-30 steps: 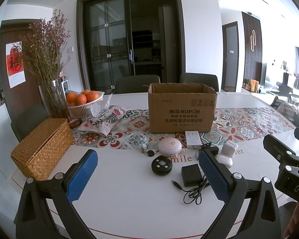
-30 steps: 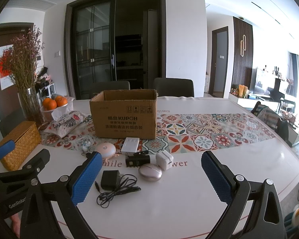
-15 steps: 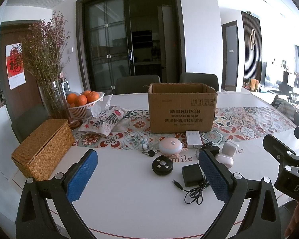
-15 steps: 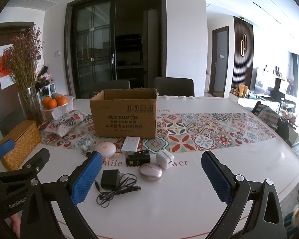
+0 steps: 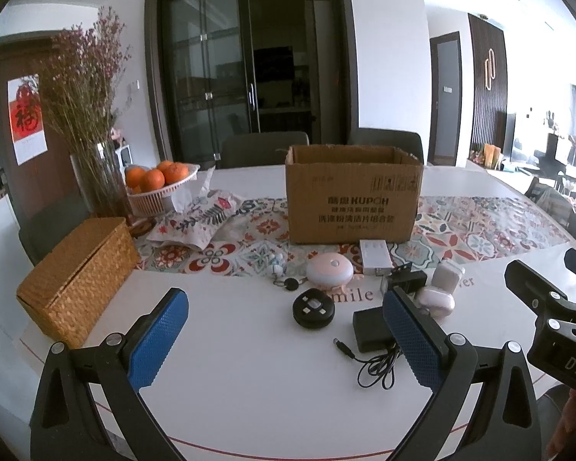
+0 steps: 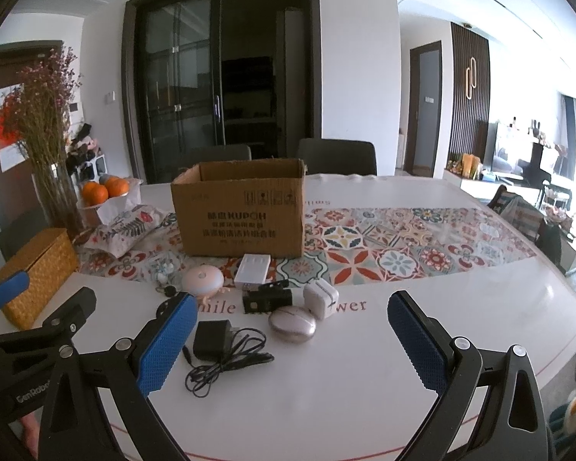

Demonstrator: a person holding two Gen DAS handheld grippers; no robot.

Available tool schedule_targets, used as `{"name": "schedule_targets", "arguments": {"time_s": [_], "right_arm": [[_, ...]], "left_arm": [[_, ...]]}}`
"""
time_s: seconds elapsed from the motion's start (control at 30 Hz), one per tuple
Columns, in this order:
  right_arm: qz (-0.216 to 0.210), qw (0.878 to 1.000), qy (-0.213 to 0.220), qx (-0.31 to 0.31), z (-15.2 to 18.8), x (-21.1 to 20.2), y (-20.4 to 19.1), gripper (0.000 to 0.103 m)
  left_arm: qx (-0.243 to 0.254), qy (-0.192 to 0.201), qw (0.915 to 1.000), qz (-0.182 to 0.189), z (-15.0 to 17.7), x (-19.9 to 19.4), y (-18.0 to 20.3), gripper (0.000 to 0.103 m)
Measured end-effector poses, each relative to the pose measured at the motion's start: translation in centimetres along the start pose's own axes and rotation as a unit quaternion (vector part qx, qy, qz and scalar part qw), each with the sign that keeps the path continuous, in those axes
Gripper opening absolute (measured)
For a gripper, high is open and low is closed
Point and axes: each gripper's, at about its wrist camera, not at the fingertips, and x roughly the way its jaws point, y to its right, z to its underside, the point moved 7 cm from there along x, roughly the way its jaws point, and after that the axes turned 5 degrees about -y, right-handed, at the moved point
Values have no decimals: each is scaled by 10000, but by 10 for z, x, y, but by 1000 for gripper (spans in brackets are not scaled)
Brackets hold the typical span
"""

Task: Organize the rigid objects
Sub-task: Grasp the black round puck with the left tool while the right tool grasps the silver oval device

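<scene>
- Barely shifted since a second ago: both views drawn a touch nearer the items, nothing on the table displaced.
- Left gripper spread wide, empty, hovering above the near table edge.
- Right gripper likewise spread wide, gripping nothing.
- Open cardboard box standing far, on the patterned runner.
- Clustered near the box: pink round device, white flat box, black adapter with cable, oval silver case, white charger cube, round black puck.
- Wicker box off at far left.
</scene>
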Motion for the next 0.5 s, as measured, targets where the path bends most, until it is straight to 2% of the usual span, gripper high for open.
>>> {"name": "schedule_targets", "arguments": {"time_s": [0.5], "right_arm": [[-211, 9952, -865, 413, 12, 71, 1, 101]], "left_arm": [[-27, -778, 9970, 24, 12, 68, 1, 103]]}}
